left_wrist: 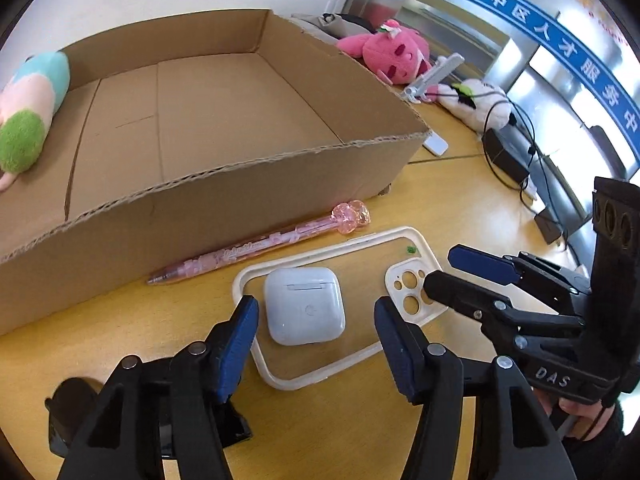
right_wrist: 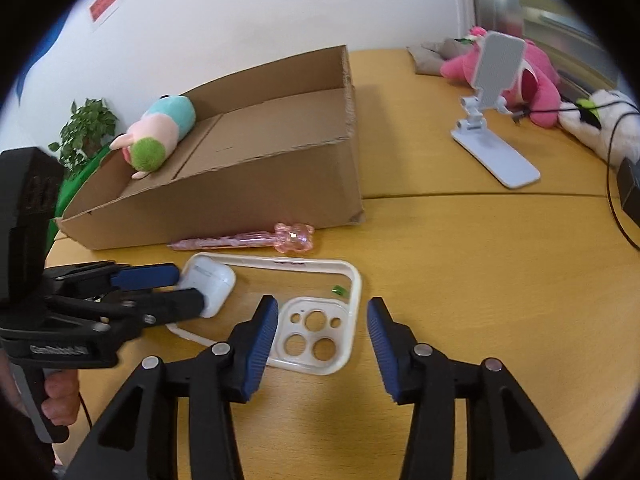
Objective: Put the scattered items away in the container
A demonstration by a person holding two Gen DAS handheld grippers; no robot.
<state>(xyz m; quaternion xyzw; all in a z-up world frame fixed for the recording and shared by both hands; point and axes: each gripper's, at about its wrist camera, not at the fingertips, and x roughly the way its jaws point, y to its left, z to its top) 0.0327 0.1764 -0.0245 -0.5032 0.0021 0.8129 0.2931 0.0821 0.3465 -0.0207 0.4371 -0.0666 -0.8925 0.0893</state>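
1. Left gripper [left_wrist: 316, 336] stood part-open astride the white earbud case [left_wrist: 304, 306], pads apart from it
2. Right gripper [right_wrist: 322, 340] stood part-open, empty, over the clear phone case [right_wrist: 316, 340]
3. Pink pen [left_wrist: 256, 248] lay beside the cardboard box [left_wrist: 240, 204]; a phone stand [right_wrist: 492, 120] stood well apart

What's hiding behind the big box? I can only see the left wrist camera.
Observer: A leafy potted plant stands behind the cardboard box, by the wall.
Operator: Is my right claw holding something?
Observer: No. The right claw is open and grips nothing; the phone case lies just ahead of it, camera-hole end nearest.
Operator: Anything on the wall?
Observer: Yes, a red sign, high up.
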